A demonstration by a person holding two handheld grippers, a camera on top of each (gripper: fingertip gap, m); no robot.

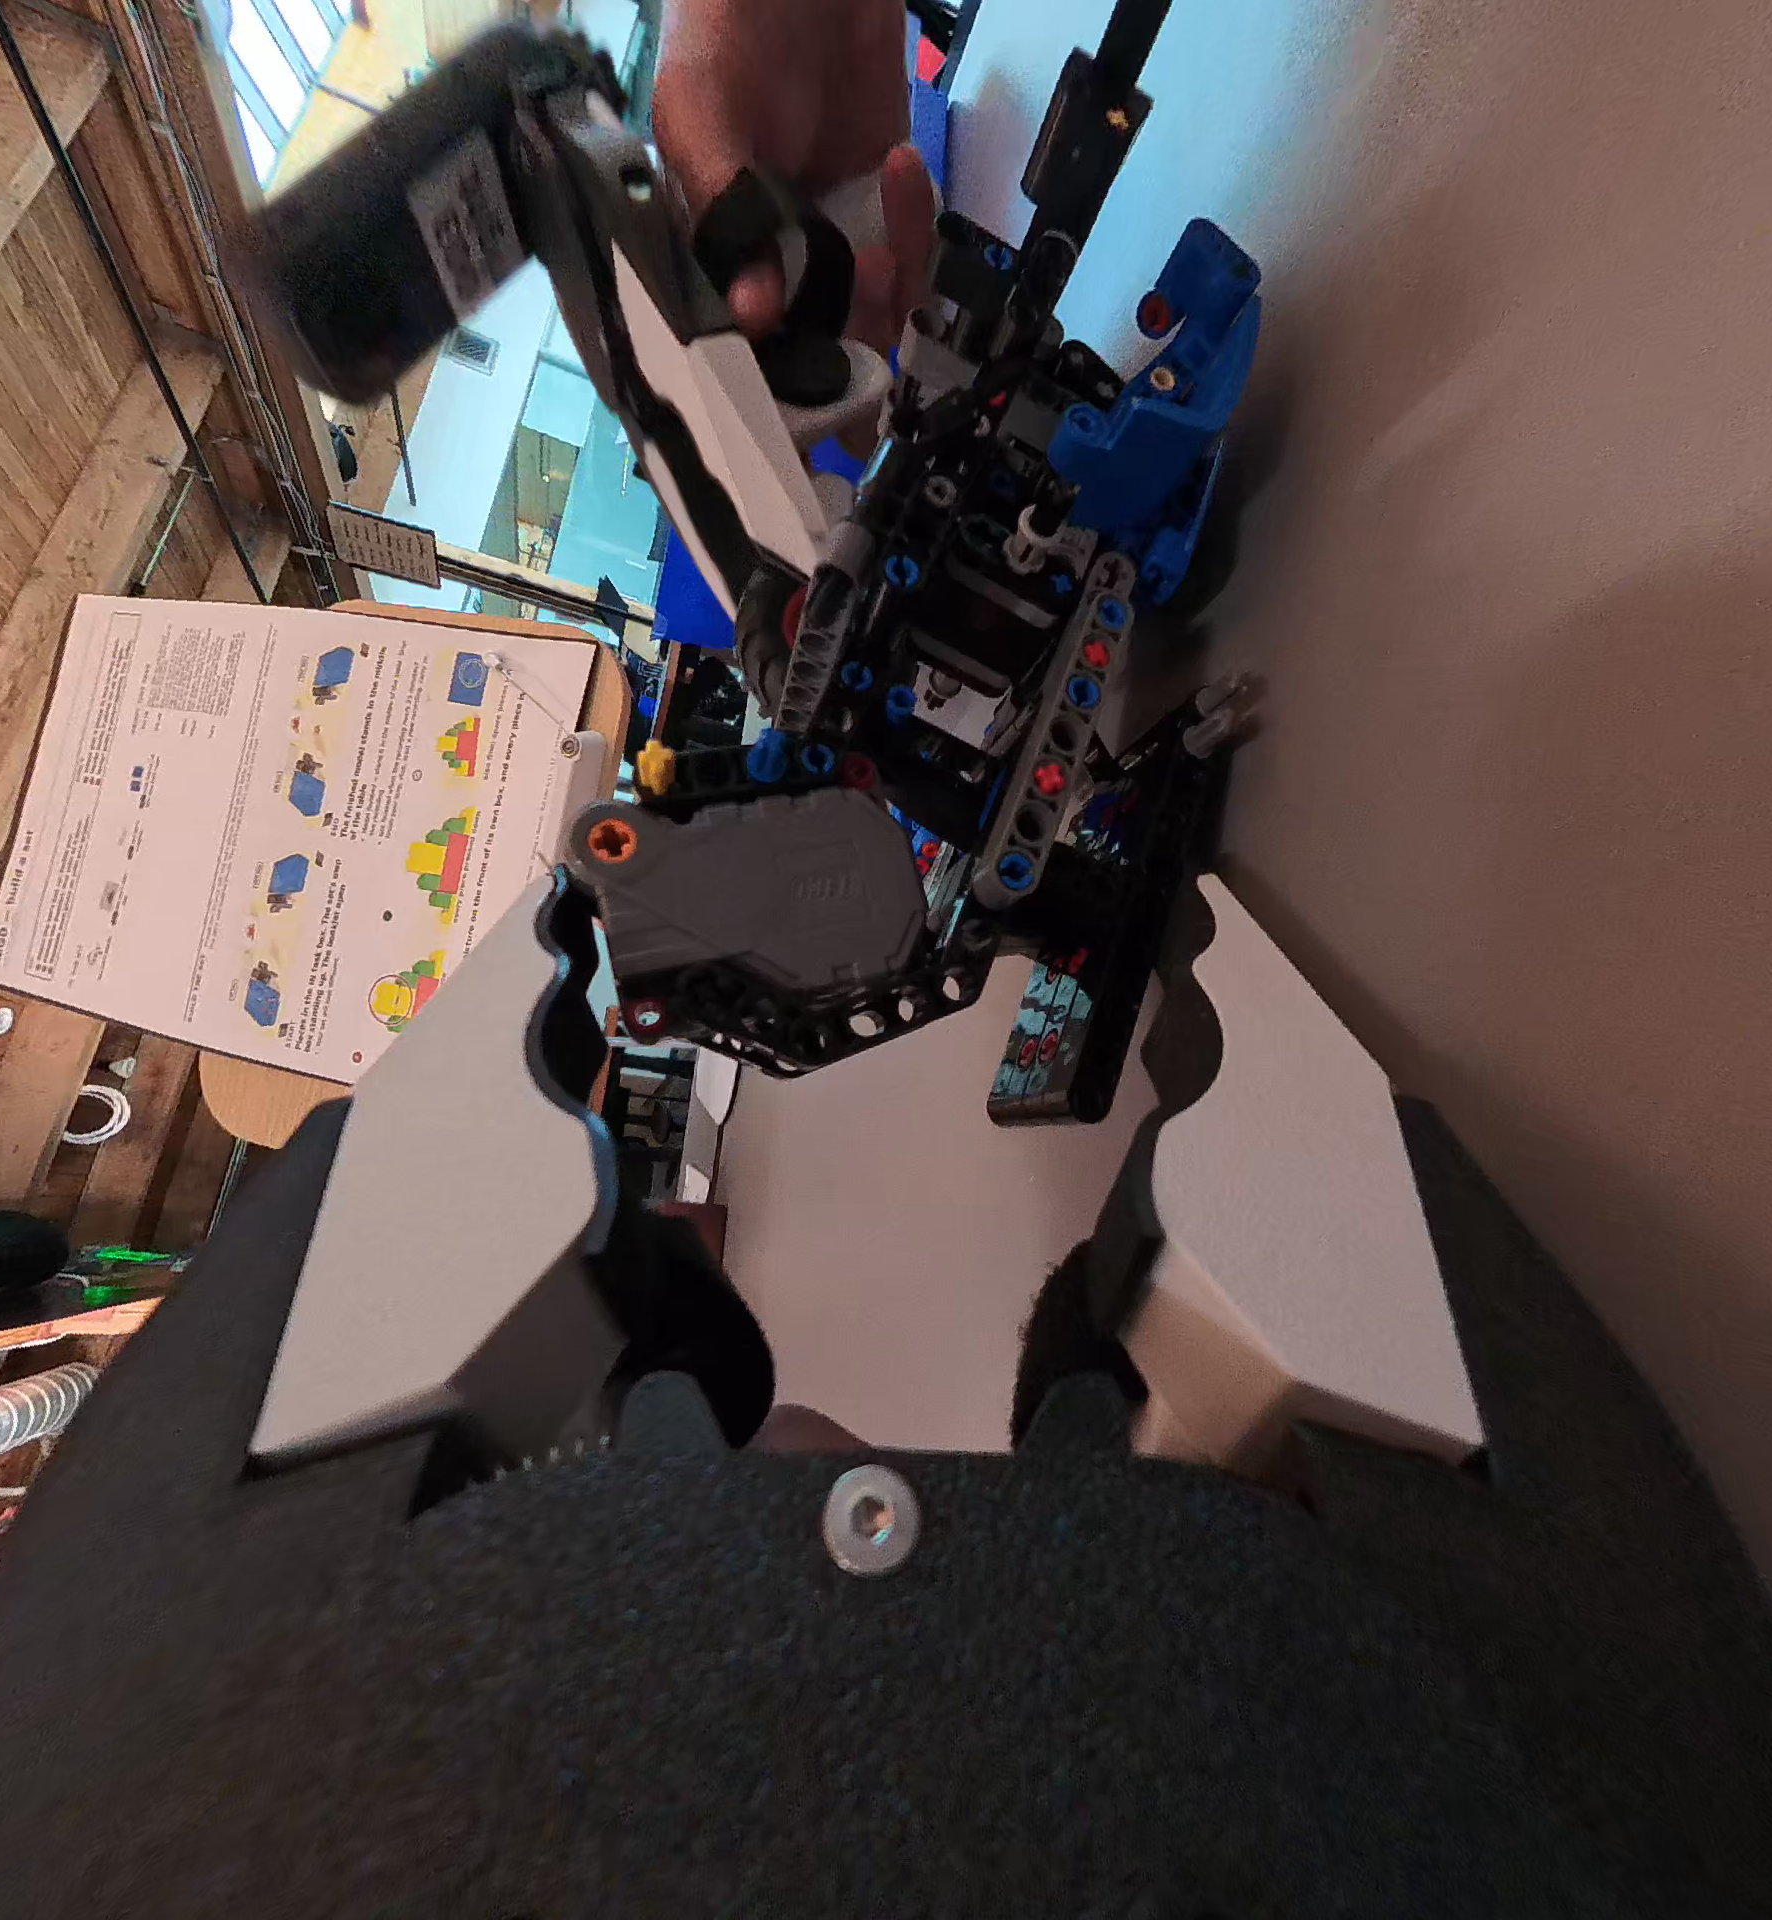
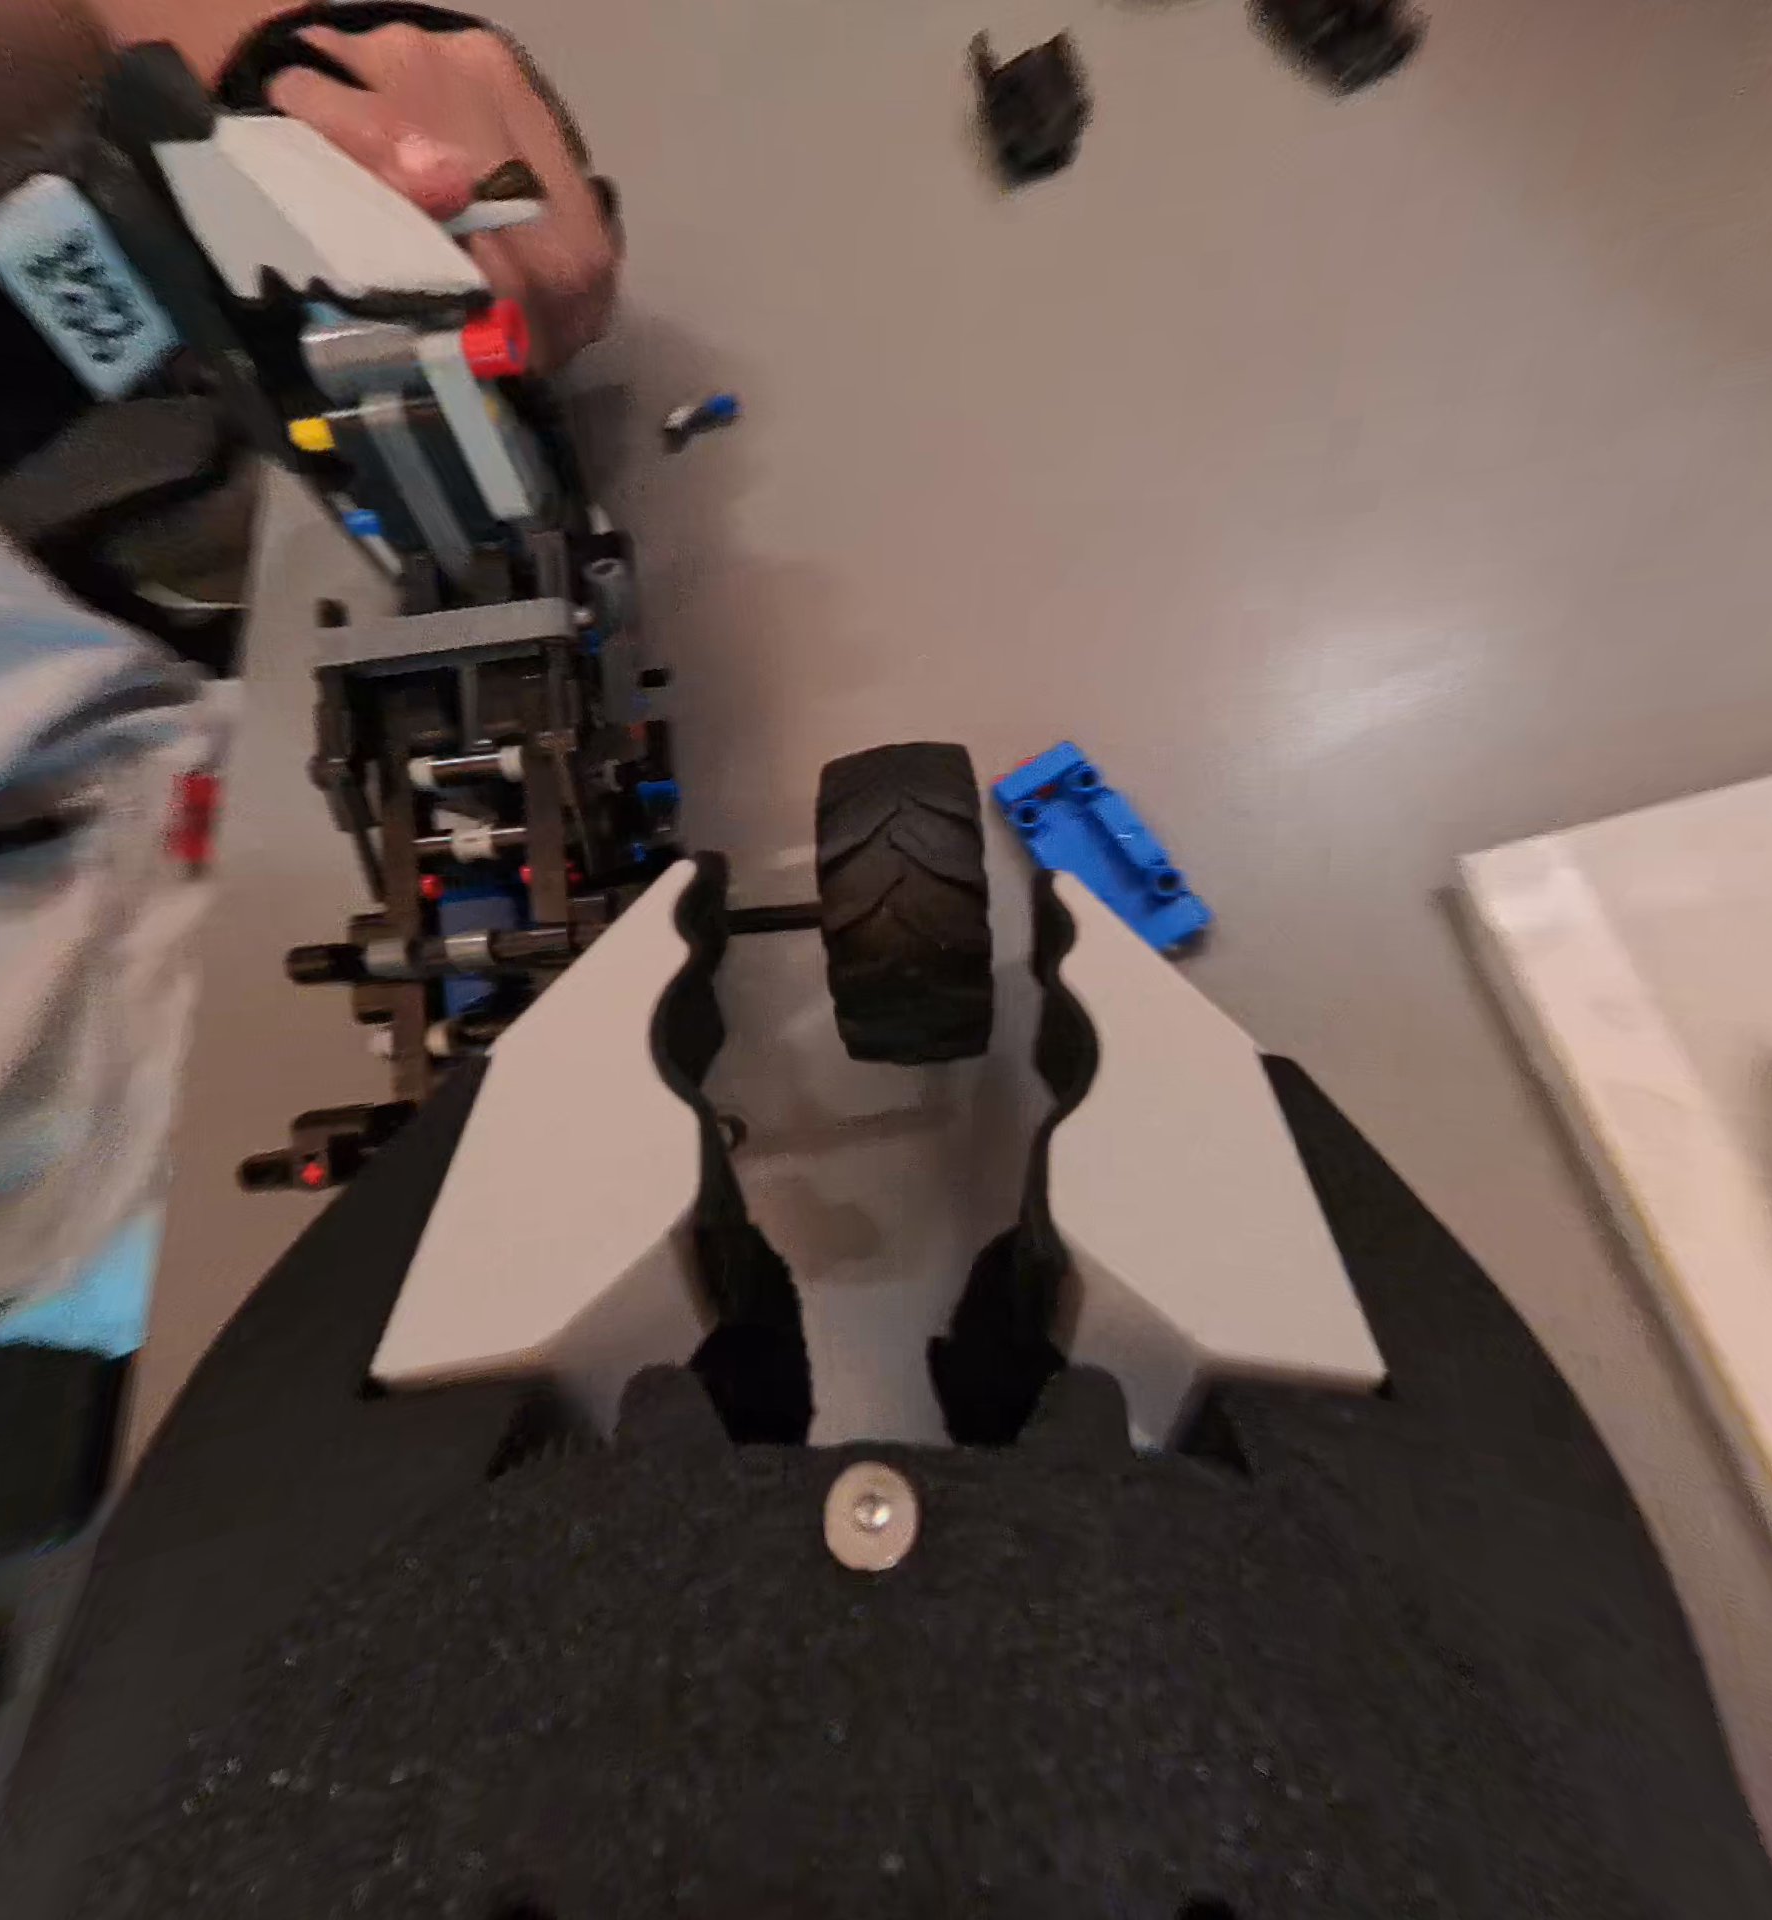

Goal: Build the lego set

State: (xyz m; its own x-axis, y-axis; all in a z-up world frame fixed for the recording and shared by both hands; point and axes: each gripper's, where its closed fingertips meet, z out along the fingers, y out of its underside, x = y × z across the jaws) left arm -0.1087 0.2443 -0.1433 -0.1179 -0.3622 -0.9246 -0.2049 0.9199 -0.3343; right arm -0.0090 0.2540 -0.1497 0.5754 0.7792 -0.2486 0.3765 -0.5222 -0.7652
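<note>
Technic model [image 1: 965, 665], black and grey frame with blue panels, rests on the grey surface [image 1: 1536, 623], 1 end in the left tongs.
- Left tongs [image 1: 871, 914] stand wide about that end. 1 pad touches the grey motor housing [image 1: 757, 894] and the other sits against a black beam. It reads as a hold, though the far contact is dark and hard to confirm.
- Right tongs [image 2: 871, 883] are open, their 2 fingers flanking a black tyre [image 2: 903, 904] without clearly touching it.
- The tyre sits on a thin black axle [image 2: 768, 917] running back to the model.
- Just beside the tyre lies a loose blue piece [image 2: 1100, 847]. Small black parts [image 2: 1027, 104] sit well apart, and a white tray [image 2: 1640, 1091] edges in at the right.
- A printed instruction sheet [image 1: 269, 821] stands behind.
- My judgement: any squeeze there should meet the tread squarely, because that slim axle would bend under a skewed load.
- The left hold looks well placed as a brace.
</note>
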